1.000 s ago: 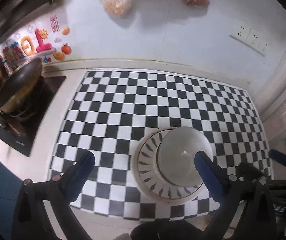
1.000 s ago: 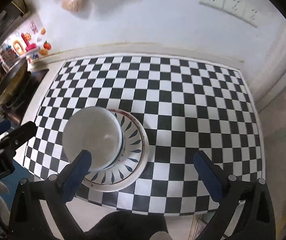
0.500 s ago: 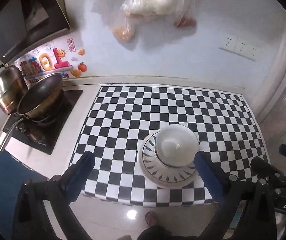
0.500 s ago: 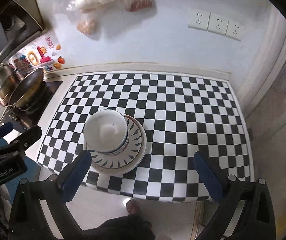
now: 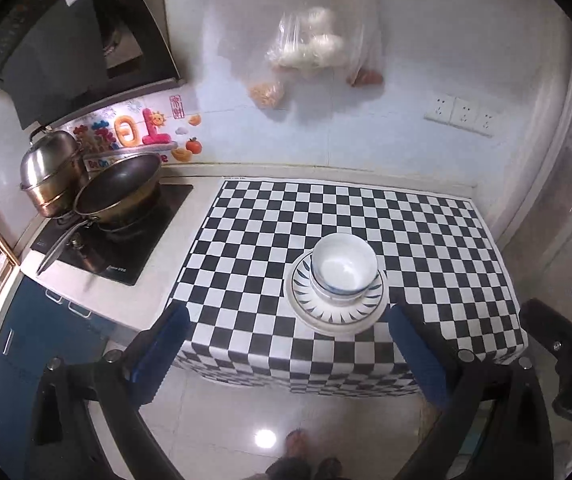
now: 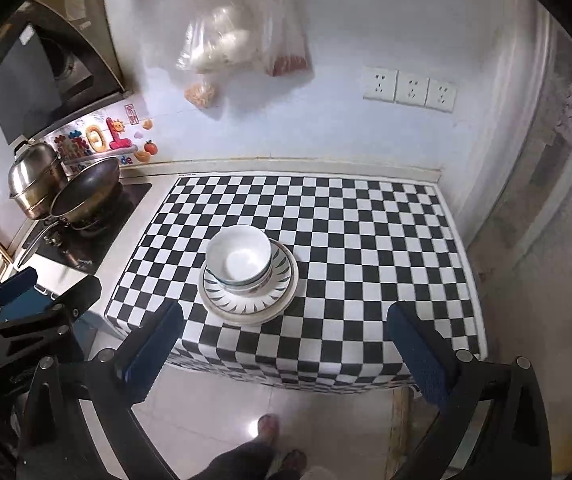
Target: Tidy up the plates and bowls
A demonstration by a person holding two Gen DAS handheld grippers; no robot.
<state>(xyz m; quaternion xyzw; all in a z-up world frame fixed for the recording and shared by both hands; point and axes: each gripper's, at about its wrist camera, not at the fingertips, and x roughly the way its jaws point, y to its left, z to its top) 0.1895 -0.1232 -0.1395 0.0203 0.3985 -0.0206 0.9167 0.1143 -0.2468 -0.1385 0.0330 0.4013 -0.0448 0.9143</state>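
A white bowl sits nested on stacked bowls and plates with a blue leaf rim, on the checkered table near its front edge. The stack also shows in the right wrist view, bowl on plate. My left gripper is open and empty, held back from the table over the floor. My right gripper is open and empty, also back over the floor. Neither touches the stack.
A stove with a dark wok and a steel pot stands left of the table. Plastic bags of food hang on the back wall. Wall sockets are at the right. The person's feet show on the tiled floor.
Both grippers have pulled back and up from the table, so the stack looks smaller and the floor is in view. The stack has not moved.
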